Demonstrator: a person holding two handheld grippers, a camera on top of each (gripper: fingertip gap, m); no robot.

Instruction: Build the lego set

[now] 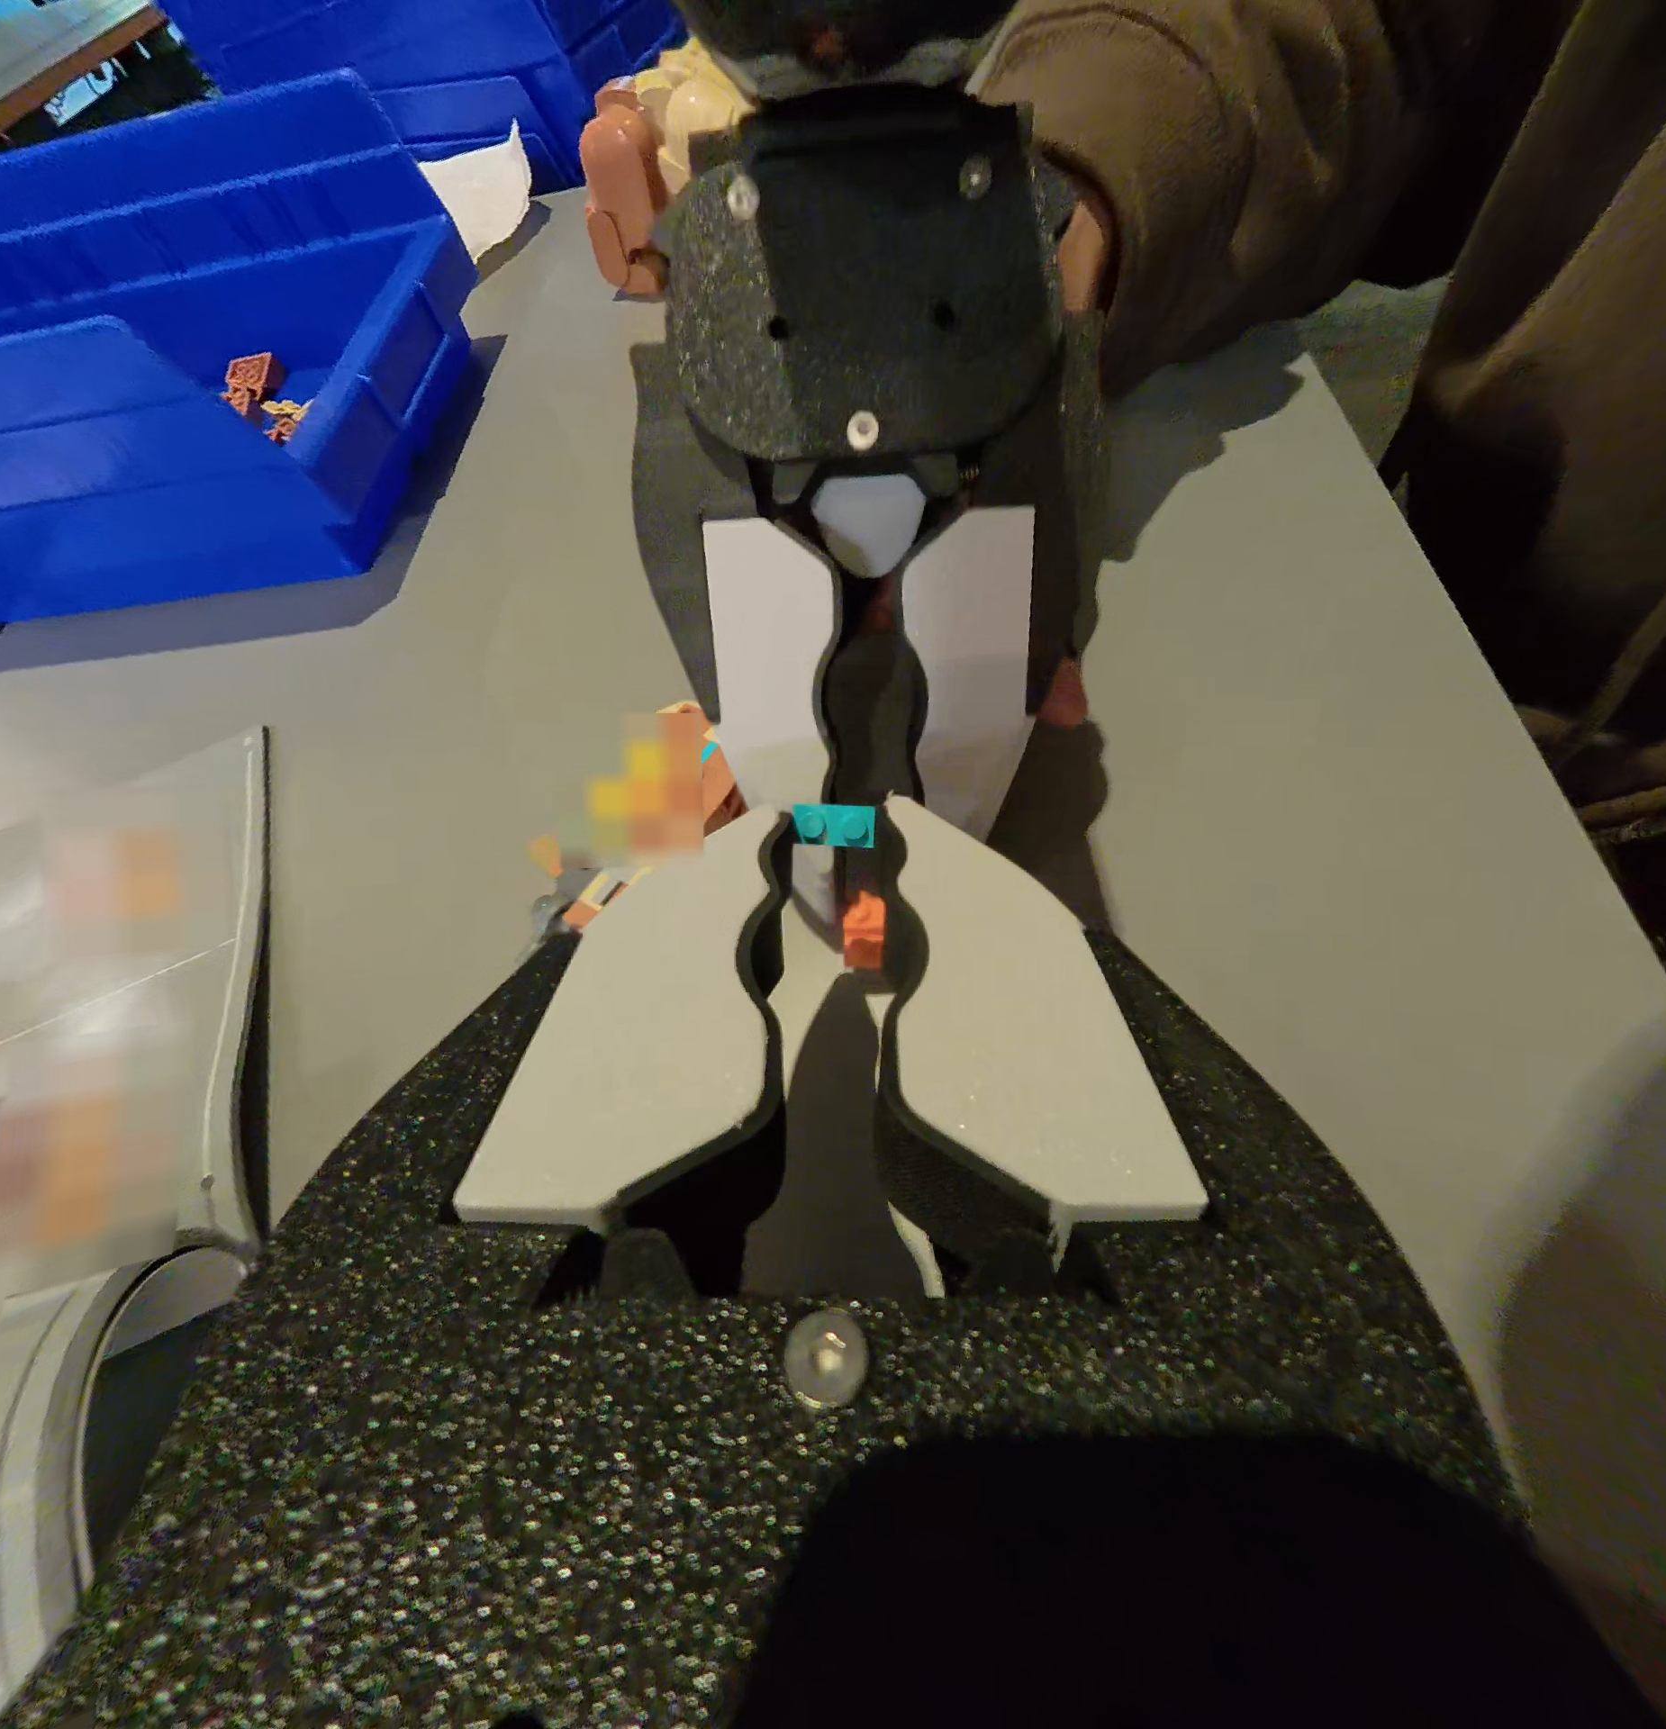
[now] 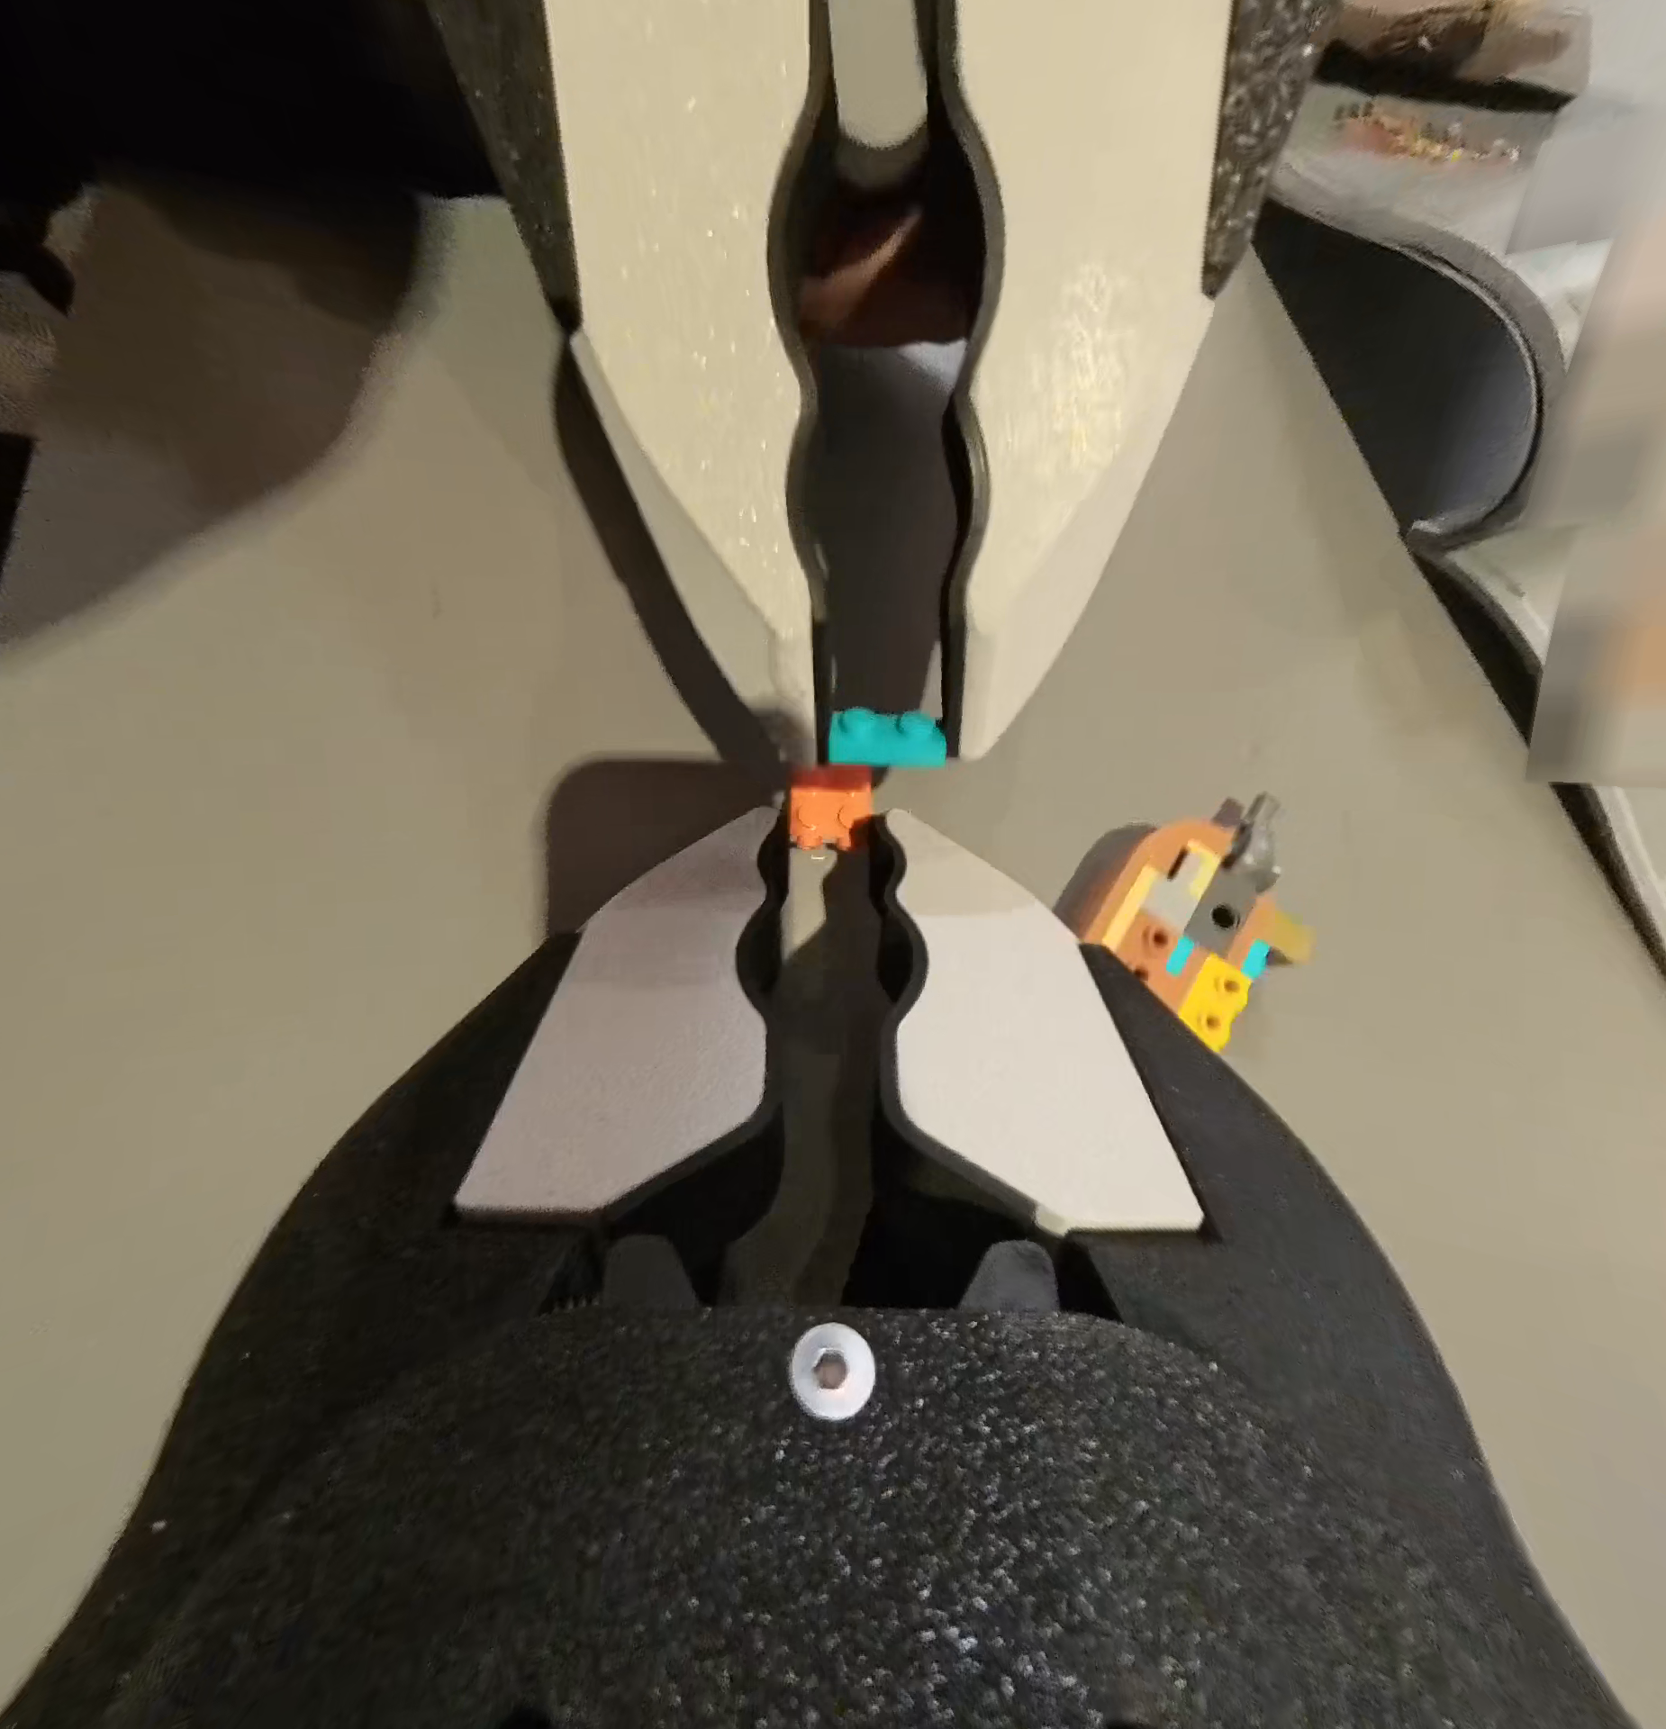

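the speckled black left gripper (image 1: 834, 828) pinches a studded teal plate (image 1: 834, 827) at its grey fingertips. facing it, the right gripper (image 2: 829, 823) clamps a small orange brick (image 2: 830, 816), just below the teal plate, nearly touching. a half-built model (image 2: 1185, 922) lies near on the smooth grey table (image 2: 249, 842).

A workshop or storeroom bench.
Stacked blue plastic parts bins (image 1: 202, 309) sit along a plain grey table (image 1: 1278, 748), one holding loose small bricks (image 1: 254, 388).

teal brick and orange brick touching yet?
Cannot tell. In the right wrist view the teal brick and orange brick meet at one corner, with no clear contact or gap. In the left wrist view the right hand-held gripper hides their junction.
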